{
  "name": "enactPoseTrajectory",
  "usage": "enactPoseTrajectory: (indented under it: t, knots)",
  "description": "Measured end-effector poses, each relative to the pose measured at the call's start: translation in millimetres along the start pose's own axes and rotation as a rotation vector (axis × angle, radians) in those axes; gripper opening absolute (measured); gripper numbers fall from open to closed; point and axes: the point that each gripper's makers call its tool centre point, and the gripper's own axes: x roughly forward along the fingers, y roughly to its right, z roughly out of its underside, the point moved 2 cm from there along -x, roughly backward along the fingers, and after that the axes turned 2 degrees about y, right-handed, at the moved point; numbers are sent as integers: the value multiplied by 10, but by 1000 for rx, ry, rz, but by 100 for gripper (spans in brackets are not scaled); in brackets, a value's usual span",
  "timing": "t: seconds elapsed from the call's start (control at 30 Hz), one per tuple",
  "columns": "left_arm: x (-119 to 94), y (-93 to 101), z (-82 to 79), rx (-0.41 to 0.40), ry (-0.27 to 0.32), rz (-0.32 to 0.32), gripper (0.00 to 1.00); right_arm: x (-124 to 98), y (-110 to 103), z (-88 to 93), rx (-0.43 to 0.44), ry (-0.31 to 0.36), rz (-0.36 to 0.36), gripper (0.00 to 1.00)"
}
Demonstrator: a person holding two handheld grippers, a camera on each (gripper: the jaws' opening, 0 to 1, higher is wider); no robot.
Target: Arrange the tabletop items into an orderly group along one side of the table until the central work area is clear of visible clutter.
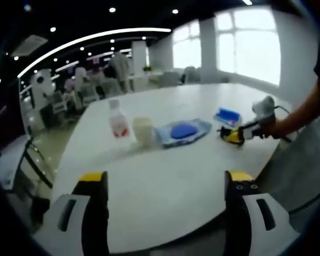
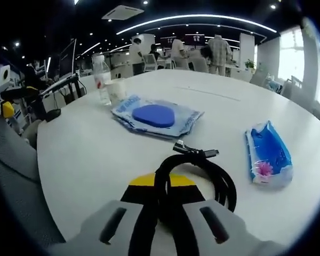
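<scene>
The white counter (image 1: 165, 186) was largely bare near its front edge, so the clearing looked partly done. Across its middle ran a loose row: a blue-patterned wipes pack (image 2: 156, 117), a smaller blue packet (image 2: 268, 154), a pale cup (image 1: 143, 130) and a clear bottle (image 1: 117, 119) just beside each other. These remained to be gathered along one side. The right gripper (image 2: 161, 205) had its jaws closed around a coiled black cable (image 2: 194, 176). The left gripper (image 1: 165, 184) hung wide open, holding nothing.
</scene>
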Motion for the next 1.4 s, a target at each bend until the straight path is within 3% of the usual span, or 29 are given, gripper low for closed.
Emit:
enactPoseTrajectory:
  t: [0.4,0.73,0.97,1.23,1.4]
  knots:
    - [-8,-4,-29,-14,20,-1,87,58,-72,72,31,-34,-25,6]
    - [-15,-12,-53,-24,37,-2,88,21,-62,42,34,-37,-19,14]
    - [-14,-12,-58,-19,41,-2,90,-18,-68,-75,81,-31,-26,23]
    - [-15,-23,-65,-16,48,-6,93,-91,3,-216,26,-6,-22,32]
    - [-15,-26,-69,-19,51,-6,94,-144,187,-351,2,23,14,40]
